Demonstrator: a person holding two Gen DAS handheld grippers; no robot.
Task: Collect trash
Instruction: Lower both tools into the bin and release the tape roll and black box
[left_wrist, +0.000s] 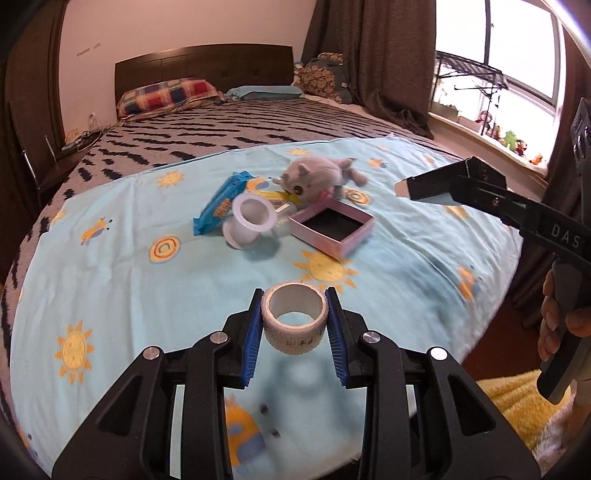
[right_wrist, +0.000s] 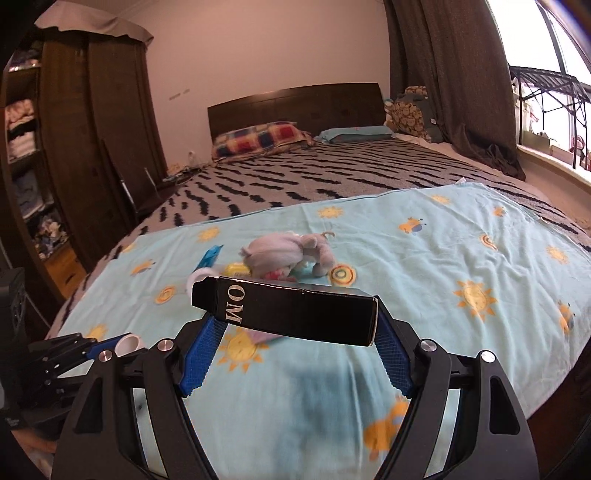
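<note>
My left gripper (left_wrist: 294, 321) is shut on a patterned tape roll (left_wrist: 294, 319) and holds it above the light blue sheet (left_wrist: 129, 280). My right gripper (right_wrist: 295, 325) is shut on a long black carton (right_wrist: 291, 310) marked "OM", held crosswise above the sheet; it also shows in the left wrist view (left_wrist: 439, 184). On the sheet lie a blue snack wrapper (left_wrist: 221, 201), a white tape roll (left_wrist: 249, 221), a yellow item (left_wrist: 275, 195) and an open pink box (left_wrist: 332, 229).
A grey plush toy (left_wrist: 317, 175) lies behind the pile, also in the right wrist view (right_wrist: 288, 254). The bed has a striped blanket (left_wrist: 221, 125) and pillows (left_wrist: 166, 94). A wardrobe (right_wrist: 74, 147) stands left, a window sill (left_wrist: 491, 136) right.
</note>
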